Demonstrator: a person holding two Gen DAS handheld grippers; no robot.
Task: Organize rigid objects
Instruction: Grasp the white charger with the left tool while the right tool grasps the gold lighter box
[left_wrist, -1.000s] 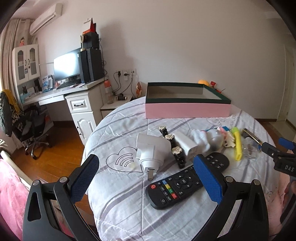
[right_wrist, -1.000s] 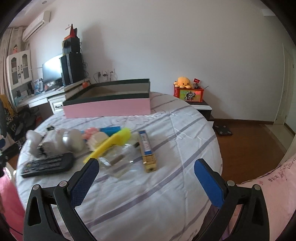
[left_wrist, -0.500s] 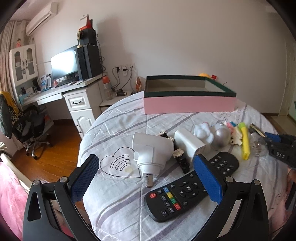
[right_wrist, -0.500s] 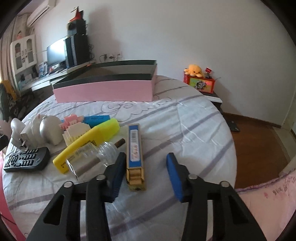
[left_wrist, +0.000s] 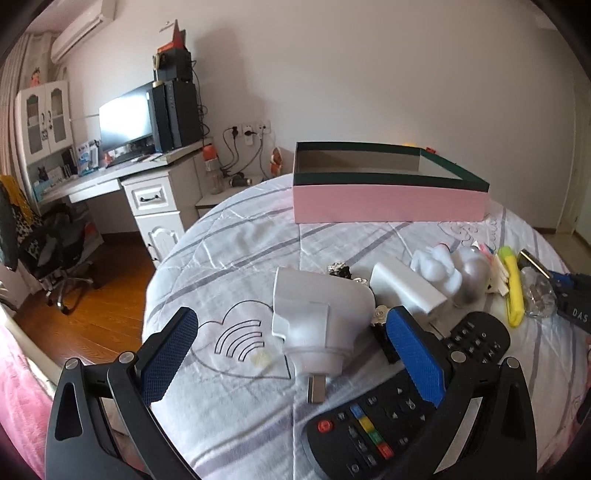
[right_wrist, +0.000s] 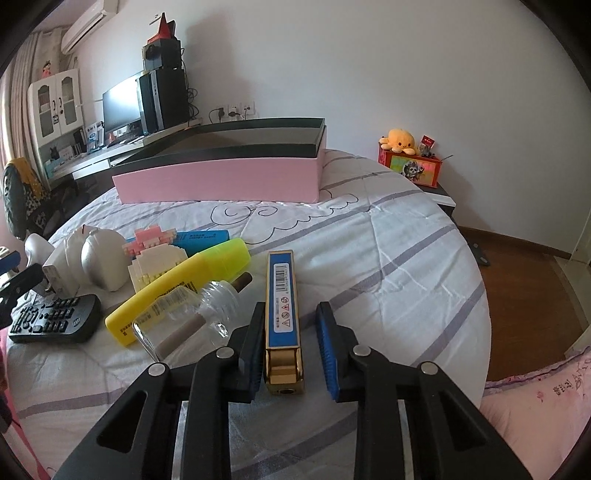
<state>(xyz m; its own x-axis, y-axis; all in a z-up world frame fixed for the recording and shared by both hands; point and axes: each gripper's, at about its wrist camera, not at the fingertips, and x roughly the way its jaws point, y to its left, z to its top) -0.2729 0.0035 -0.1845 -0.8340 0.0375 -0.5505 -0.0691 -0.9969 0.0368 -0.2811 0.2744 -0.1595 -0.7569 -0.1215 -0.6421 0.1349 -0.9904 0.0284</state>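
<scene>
A blue and gold lighter (right_wrist: 282, 306) lies on the round table between the fingers of my right gripper (right_wrist: 291, 332); the jaws are partly closed around it, with a gap on the right side. My left gripper (left_wrist: 291, 354) is open over a white plug adapter (left_wrist: 317, 317), beside a black remote (left_wrist: 402, 406). A pink box with a dark green rim (left_wrist: 388, 199) stands open at the far side, also in the right wrist view (right_wrist: 221, 177).
A yellow highlighter (right_wrist: 177, 291), a glass bottle (right_wrist: 188, 321), a blue marker (right_wrist: 201, 236), a block toy (right_wrist: 155, 258), a silver figure (right_wrist: 101, 262) and a white charger (left_wrist: 406, 288) lie on the table. A desk with a monitor (left_wrist: 127, 122) stands at left.
My right gripper moved forward and down to the lighter and narrowed around it. My left gripper came closer to the plug adapter and stayed open.
</scene>
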